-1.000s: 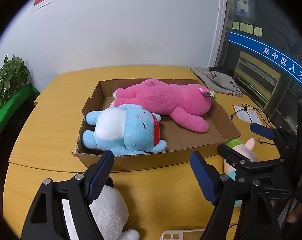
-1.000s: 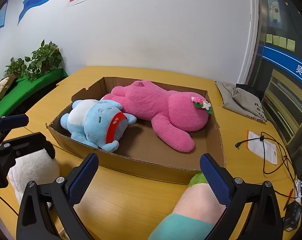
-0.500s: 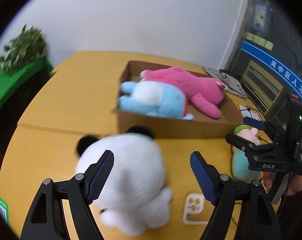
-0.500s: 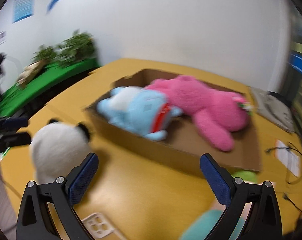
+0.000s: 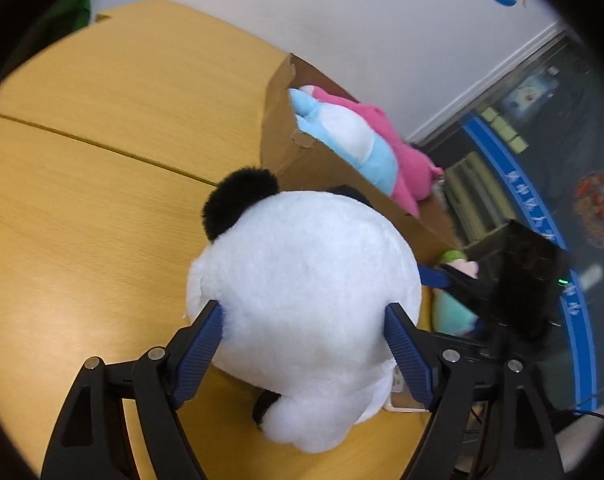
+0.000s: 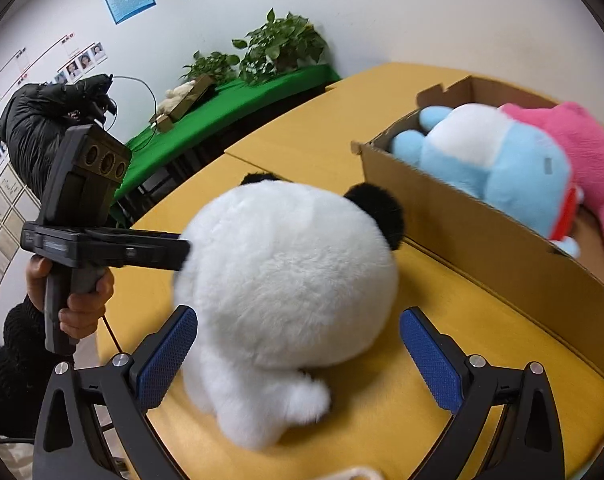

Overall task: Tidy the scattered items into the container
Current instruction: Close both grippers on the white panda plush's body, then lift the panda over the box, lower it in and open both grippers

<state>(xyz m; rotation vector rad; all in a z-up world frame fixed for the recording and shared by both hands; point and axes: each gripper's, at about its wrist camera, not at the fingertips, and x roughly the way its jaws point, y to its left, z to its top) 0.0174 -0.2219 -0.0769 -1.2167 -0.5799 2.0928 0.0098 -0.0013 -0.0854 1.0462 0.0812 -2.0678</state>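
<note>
A white plush panda with black ears sits on the yellow table beside the cardboard box. My left gripper is open, its blue pads touching both sides of the panda's body. My right gripper is open and reaches around the panda from the other side, its left pad at the fur. The left gripper's body shows in the right wrist view, touching the panda. The box holds a blue plush and a pink plush.
A pink-and-teal plush lies on the table past the panda, near the box's corner. A white phone-like object lies under the panda's edge. Potted plants stand on a green bench beyond the table.
Both grippers swung toward the panda and came close around it. The left gripper's pads now press against its sides; the right gripper turned away from the pink-and-teal plush.
</note>
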